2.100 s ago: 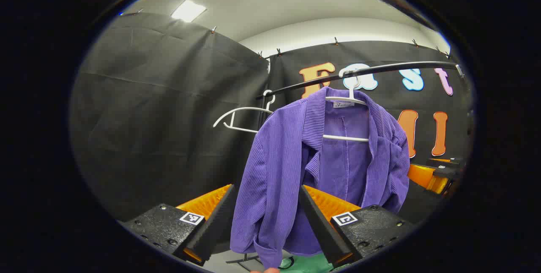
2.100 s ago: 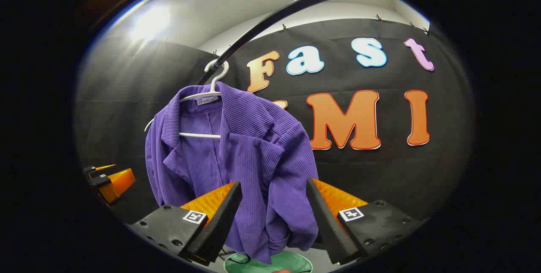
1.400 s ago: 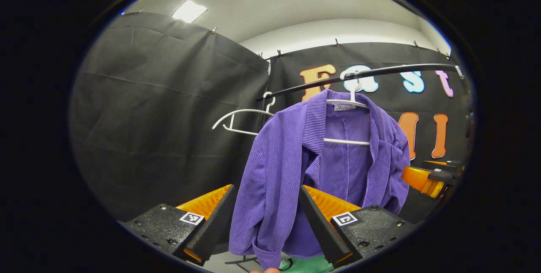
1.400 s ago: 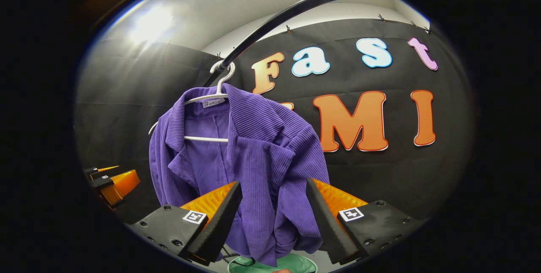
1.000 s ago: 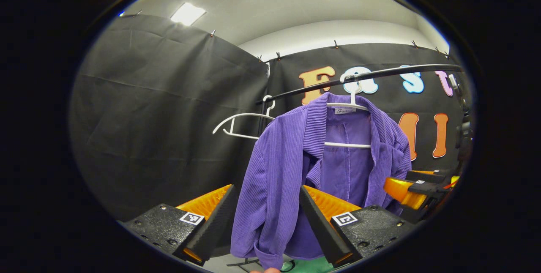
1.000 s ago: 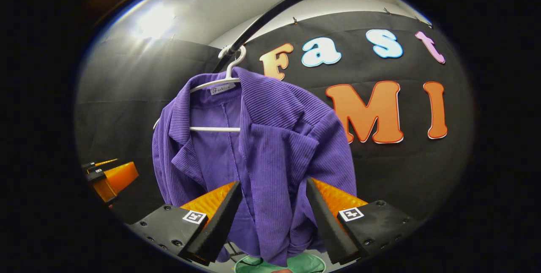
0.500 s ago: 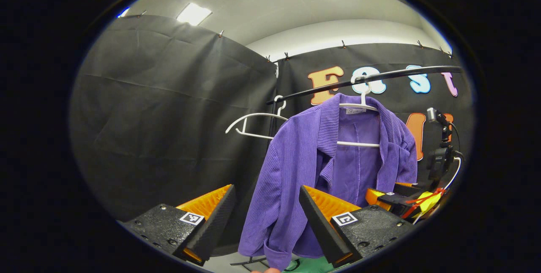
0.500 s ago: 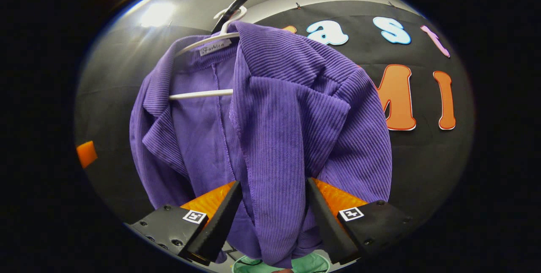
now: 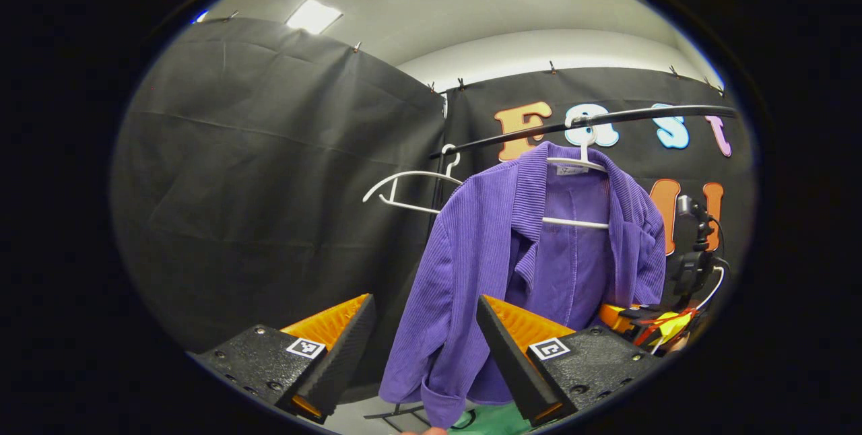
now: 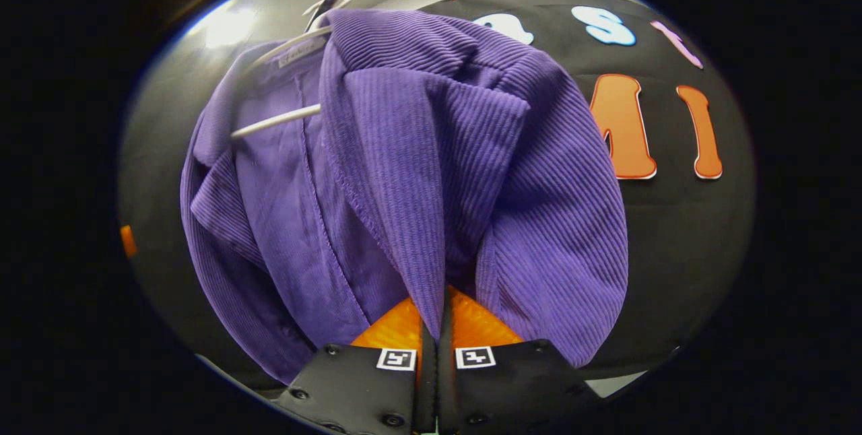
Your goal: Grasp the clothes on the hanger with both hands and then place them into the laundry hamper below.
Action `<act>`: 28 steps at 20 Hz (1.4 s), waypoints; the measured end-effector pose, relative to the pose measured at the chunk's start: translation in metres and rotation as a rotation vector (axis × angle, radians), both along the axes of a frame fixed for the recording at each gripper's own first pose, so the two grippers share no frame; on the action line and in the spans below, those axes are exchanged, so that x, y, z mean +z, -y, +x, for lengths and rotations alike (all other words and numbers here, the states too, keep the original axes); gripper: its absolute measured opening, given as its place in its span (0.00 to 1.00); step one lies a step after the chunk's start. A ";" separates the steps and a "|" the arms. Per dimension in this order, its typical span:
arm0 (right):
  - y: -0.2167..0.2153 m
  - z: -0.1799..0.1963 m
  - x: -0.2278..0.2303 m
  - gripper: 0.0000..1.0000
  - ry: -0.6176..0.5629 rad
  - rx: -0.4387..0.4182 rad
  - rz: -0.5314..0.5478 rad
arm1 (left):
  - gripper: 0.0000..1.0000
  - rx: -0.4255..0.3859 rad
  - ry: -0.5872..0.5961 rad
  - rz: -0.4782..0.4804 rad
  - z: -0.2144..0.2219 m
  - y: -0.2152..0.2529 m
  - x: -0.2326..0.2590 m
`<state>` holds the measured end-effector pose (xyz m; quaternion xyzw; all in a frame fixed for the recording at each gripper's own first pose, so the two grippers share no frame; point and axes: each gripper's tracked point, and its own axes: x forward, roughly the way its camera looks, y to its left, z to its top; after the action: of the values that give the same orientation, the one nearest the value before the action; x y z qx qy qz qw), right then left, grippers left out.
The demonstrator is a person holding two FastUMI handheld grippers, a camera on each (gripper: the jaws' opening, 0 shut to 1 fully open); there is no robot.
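Purple jacket (image 9: 512, 273) beyond spread claw (image 9: 421, 347)

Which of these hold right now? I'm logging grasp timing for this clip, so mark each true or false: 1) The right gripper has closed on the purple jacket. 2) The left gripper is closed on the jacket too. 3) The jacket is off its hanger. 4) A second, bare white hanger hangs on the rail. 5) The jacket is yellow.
1) True. The right gripper has its fingers pressed together on a front edge of the purple jacket.
2) False. The left gripper is open, with the jacket's sleeve seen between its fingers.
3) False. The jacket is on its white hanger, hooked over the rail.
4) True. A bare hanger hangs beside it.
5) False. It is purple.
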<state>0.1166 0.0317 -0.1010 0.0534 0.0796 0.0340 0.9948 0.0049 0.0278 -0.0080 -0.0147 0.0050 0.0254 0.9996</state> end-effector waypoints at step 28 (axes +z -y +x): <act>0.080 -0.122 0.143 0.08 0.273 -0.016 -0.061 | 0.47 0.035 0.015 0.031 0.144 0.081 -0.070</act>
<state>-0.0051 -0.0485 0.0419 0.0189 -0.0558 0.0305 0.9978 0.1492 -0.0531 -0.0780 0.0007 -0.0033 0.0427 0.9991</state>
